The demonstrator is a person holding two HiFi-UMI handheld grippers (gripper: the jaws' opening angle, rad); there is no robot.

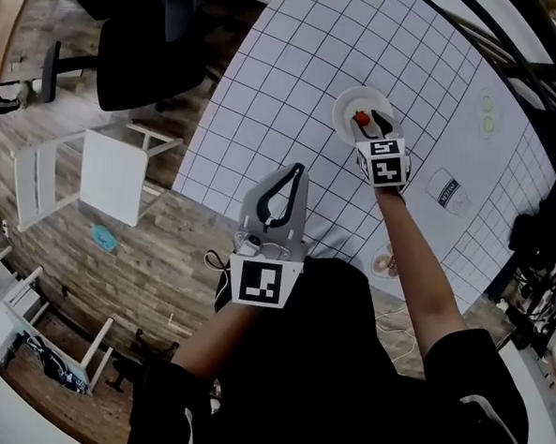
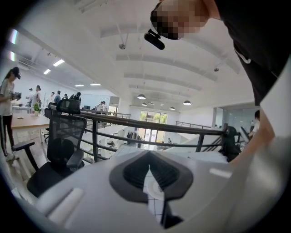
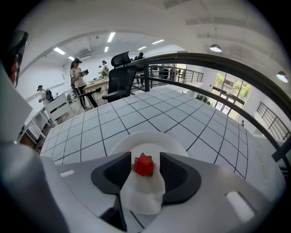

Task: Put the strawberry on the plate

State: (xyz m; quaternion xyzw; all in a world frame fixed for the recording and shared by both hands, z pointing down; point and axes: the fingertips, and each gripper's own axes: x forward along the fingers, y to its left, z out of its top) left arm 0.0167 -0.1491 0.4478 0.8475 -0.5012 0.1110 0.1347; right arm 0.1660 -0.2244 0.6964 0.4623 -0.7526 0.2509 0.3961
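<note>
**Strawberry on plate — right tongs open**

I count one red strawberry (image 3: 144, 165), resting on the single round white plate (image 3: 150, 134) between the right gripper's (image 3: 145, 157) parted jaws, clear of both pads. The left gripper (image 2: 149, 157) is closed and empty, near the edge of the black-gridded white table (image 1: 280, 94). There is open room around the plate. The label on the small white packet (image 1: 448, 192) is too small to read.

Red strawberry (image 3: 144, 165), white plate (image 3: 132, 143), white table (image 1: 280, 94) with black grid lines

No legible text — anywhere
</note>
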